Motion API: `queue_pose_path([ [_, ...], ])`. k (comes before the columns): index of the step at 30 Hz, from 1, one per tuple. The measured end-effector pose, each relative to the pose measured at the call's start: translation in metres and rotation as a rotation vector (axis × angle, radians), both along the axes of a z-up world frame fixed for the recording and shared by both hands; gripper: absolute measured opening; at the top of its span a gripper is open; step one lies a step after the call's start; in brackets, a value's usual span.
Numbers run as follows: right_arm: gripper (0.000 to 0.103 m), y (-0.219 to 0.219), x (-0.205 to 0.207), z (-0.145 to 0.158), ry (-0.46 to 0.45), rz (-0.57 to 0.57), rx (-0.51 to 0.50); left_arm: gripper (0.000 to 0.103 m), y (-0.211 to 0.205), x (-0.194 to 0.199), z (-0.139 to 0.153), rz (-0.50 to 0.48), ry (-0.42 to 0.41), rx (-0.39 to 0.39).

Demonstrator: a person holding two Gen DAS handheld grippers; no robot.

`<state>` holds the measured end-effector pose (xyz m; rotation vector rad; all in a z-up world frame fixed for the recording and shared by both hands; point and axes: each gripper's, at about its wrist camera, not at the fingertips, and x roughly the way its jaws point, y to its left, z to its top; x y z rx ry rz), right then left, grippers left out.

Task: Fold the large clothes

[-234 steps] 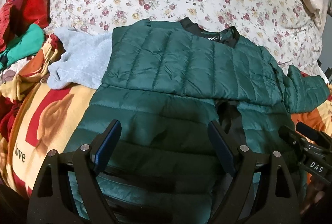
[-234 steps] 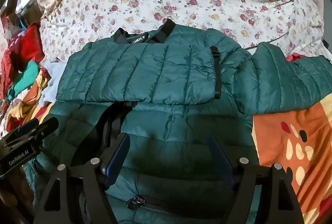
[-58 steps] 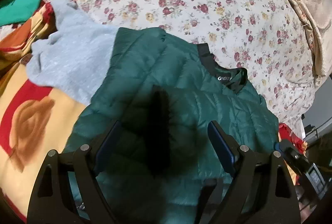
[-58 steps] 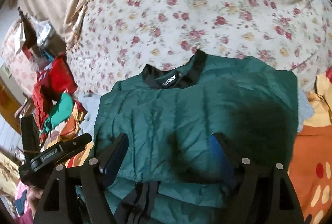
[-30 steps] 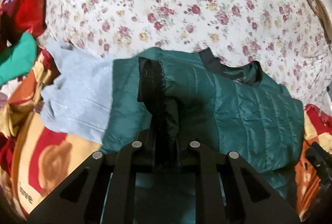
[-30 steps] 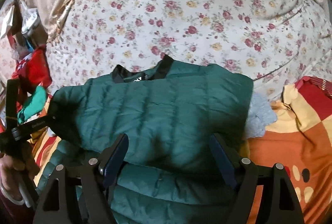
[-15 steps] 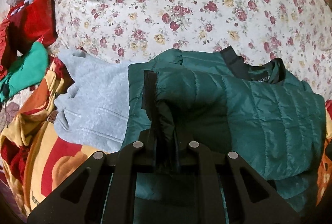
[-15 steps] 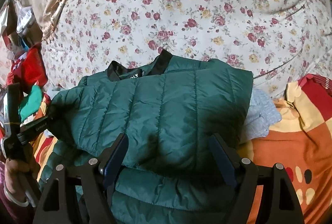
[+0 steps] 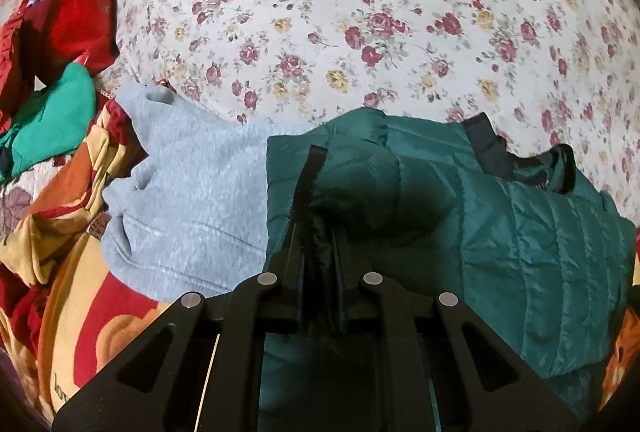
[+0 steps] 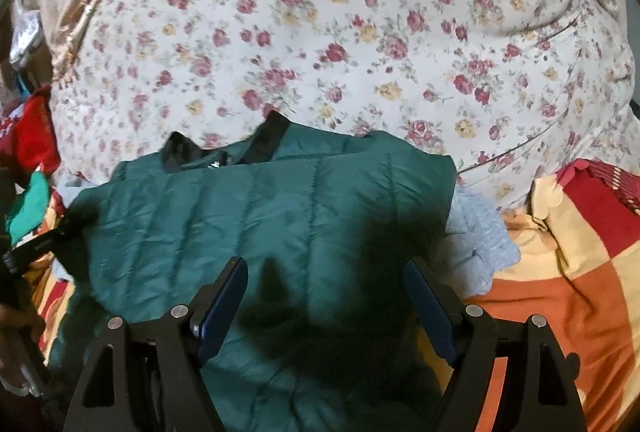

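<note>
A dark green quilted jacket [image 9: 520,224] with a black collar lies on the bed, its sides folded in over the body. My left gripper [image 9: 320,232] is shut on the black-edged cuff of its left sleeve, pulled across the jacket. In the right wrist view the jacket [image 10: 280,224] fills the middle. My right gripper [image 10: 326,284] is open and empty just above the jacket's front. The left gripper's body [image 10: 44,240] shows at that view's left edge.
A floral quilt [image 9: 380,12] covers the far bed. A grey sweater [image 9: 188,200] lies left of the jacket, a light blue garment [image 10: 476,236] to its right. Red and green clothes [image 9: 52,72] are piled at left. An orange, red and yellow blanket [image 10: 560,272] lies underneath.
My left gripper went from open to shut on the sleeve cuff and has drawn it across the jacket. The right sleeve now lies folded in. My right gripper stays open.
</note>
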<state>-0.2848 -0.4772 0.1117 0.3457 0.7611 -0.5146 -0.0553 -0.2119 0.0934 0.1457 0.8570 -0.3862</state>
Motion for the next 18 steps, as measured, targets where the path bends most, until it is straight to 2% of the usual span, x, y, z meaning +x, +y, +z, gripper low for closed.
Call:
queue_pose_path([
  [3, 0.078, -0.009, 0.019, -0.017, 0.015, 0.017, 0.031, 0.01, 0.001, 0.008, -0.007, 0.013, 0.004, 0.014],
  [6, 0.084, -0.008, 0.042, -0.039, 0.037, 0.059, 0.048, 0.01, 0.004, 0.015, -0.018, 0.029, 0.027, 0.03],
  [7, 0.088, -0.008, 0.045, -0.043, 0.037, 0.069, 0.051, 0.01, 0.006, 0.016, -0.019, 0.028, 0.032, 0.021],
  [10, 0.088, -0.008, 0.046, -0.04, 0.047, 0.096, 0.05, 0.012, 0.014, 0.019, -0.015, 0.011, 0.062, -0.023],
  [12, 0.088, -0.012, 0.034, -0.026, 0.02, 0.106, 0.056, 0.026, 0.02, 0.019, -0.009, 0.006, 0.079, -0.042],
  [13, 0.088, -0.015, 0.024, -0.016, -0.015, 0.099, 0.052, 0.042, 0.024, 0.018, -0.005, 0.007, 0.079, -0.049],
  [14, 0.088, -0.019, 0.013, -0.007, -0.045, 0.084, 0.045, 0.049, 0.028, 0.016, -0.001, 0.005, 0.077, -0.066],
  [18, 0.088, -0.04, -0.015, 0.018, -0.073, -0.001, 0.025, 0.056, 0.039, 0.003, 0.014, -0.016, 0.057, -0.131],
])
